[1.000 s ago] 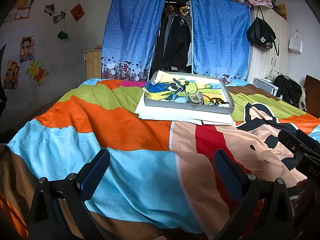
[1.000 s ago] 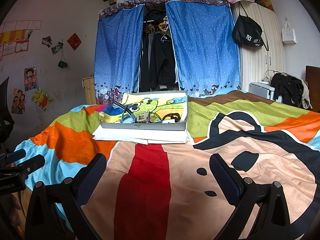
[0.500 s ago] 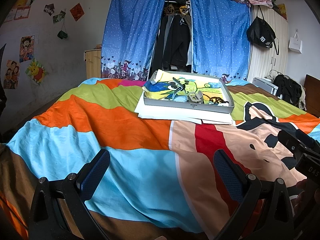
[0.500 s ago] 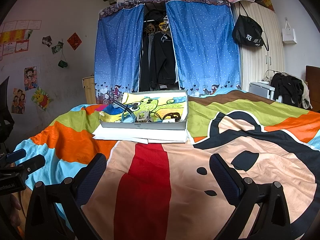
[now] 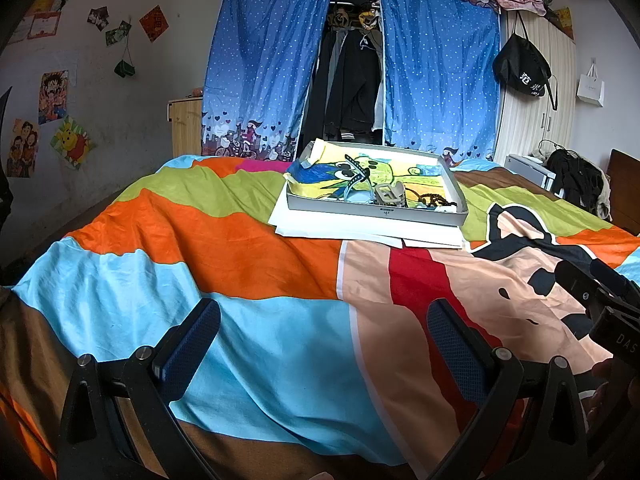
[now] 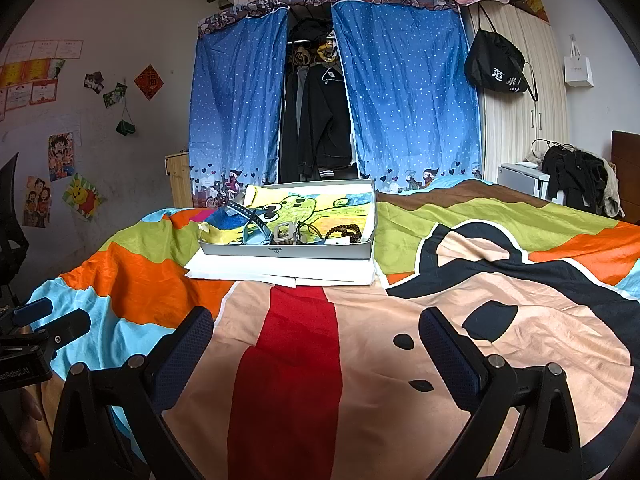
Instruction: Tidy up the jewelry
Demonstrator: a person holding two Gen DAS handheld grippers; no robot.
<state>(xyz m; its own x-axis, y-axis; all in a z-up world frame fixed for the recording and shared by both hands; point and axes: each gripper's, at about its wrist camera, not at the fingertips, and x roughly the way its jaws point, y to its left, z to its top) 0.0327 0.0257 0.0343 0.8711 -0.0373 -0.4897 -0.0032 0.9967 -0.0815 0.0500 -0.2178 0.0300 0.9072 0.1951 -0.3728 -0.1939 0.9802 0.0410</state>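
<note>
Both claws are ours to report, left first. Our left gripper point(image 5: 324, 344) hovers low over the striped bedspread point(image 5: 248, 256), its two blue-padded fingers point(image 5: 192, 344) spread wide and grasping nothing. Ahead of it and slightly right, well apart, we see the shallow grey tray point(image 5: 376, 212) resting on white paper sheets point(image 5: 360, 232). A cartoon-printed cloth point(image 5: 400, 172) lines the tray. Along its near edge lie the jewelry items: a studded strap point(image 5: 356, 172), a grey buckle piece point(image 5: 388, 194) and a dark beaded bracelet point(image 5: 436, 200). Our right gripper point(image 6: 316, 340) likewise hovers above the bedspread point(image 6: 520, 312), released, with nothing between its pads. From it, the tray point(image 6: 288, 250) lies ahead and slightly left, well apart. The bracelet point(image 6: 344, 233) sits nearest the tray's right wall. Beyond the tray hang blue curtains point(image 6: 408, 100).
</note>
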